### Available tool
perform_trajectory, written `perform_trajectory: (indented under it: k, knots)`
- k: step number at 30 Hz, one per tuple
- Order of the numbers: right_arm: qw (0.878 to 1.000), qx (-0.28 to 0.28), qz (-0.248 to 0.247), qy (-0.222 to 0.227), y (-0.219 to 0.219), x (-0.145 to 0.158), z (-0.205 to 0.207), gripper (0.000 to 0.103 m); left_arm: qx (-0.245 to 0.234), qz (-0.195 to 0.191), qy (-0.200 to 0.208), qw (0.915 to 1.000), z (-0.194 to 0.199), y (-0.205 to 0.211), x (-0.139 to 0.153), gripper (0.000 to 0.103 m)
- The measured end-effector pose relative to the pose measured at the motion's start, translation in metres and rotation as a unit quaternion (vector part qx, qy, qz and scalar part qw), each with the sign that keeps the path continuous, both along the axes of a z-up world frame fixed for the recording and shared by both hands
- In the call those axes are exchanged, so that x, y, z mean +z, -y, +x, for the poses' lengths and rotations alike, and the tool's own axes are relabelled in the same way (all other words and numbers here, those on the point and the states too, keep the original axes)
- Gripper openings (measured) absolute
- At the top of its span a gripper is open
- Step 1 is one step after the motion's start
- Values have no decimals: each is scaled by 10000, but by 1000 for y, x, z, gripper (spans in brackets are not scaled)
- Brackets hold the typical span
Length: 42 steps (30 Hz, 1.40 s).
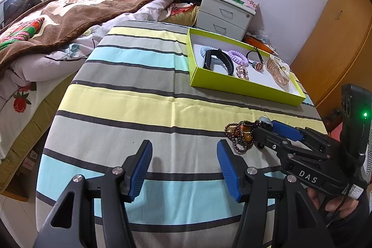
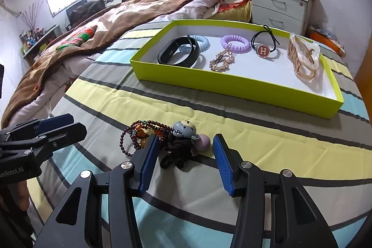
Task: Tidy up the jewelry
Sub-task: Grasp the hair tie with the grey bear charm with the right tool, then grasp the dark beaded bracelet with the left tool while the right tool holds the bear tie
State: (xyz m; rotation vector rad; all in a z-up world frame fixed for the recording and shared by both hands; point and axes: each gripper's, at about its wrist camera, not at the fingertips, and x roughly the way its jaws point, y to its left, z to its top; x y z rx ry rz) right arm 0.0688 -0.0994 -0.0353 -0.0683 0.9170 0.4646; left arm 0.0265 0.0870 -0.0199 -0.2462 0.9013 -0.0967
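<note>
A lime-green box (image 2: 232,84) on the striped cloth holds a black wristband (image 2: 179,54), coil hair ties, an H-button tie (image 2: 263,50), a gold clip and a shell-coloured claw clip (image 2: 302,55). In front of it lie dark bead bracelets (image 2: 137,135) and a black hair tie with a grey cartoon charm (image 2: 184,130). My right gripper (image 2: 186,162) is open around that hair tie, the left pad right next to it, the right pad apart. In the left wrist view the left gripper (image 1: 185,169) is open over bare cloth, left of the bracelets (image 1: 239,136) and the right gripper (image 1: 264,129).
The striped cloth (image 1: 139,104) covers a round-edged table that drops off at the left and front. An unmade bed with a brown blanket (image 1: 81,8) lies beyond. A grey drawer unit (image 1: 223,15) stands behind the box. A hand holds the right gripper's handle.
</note>
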Motion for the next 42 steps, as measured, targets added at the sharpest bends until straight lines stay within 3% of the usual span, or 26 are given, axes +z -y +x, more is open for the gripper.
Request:
perform_trajectory:
  k: [2, 3, 4, 20, 28, 34, 42]
  knots:
    - [9999, -65, -56, 68, 2, 1, -2, 32, 2, 6, -20, 10000, 1, 1, -1, 60]
    - [9999, -90, -82, 114, 1, 2, -3, 30, -2, 4, -18, 10000, 1, 1, -1, 60]
    - [9998, -107, -83, 161, 2, 3, -4, 18, -6, 0, -21, 10000, 0, 1, -1, 60]
    - [9987, -271, 190, 399, 31, 19, -17, 18, -336, 97, -33, 9994, 15, 26, 2, 60]
    - [9969, -494, 423, 432, 54, 25, -30, 18, -635, 490, -21, 9968, 37, 45, 6, 60]
    - [9961, -565, 534, 419, 62, 25, -31, 18, -1018, 968, -174, 9899, 47, 71, -2, 60]
    - [9951, -558, 690, 426, 66, 25, -31, 18, -1136, 1114, -268, 9869, 48, 81, -7, 60]
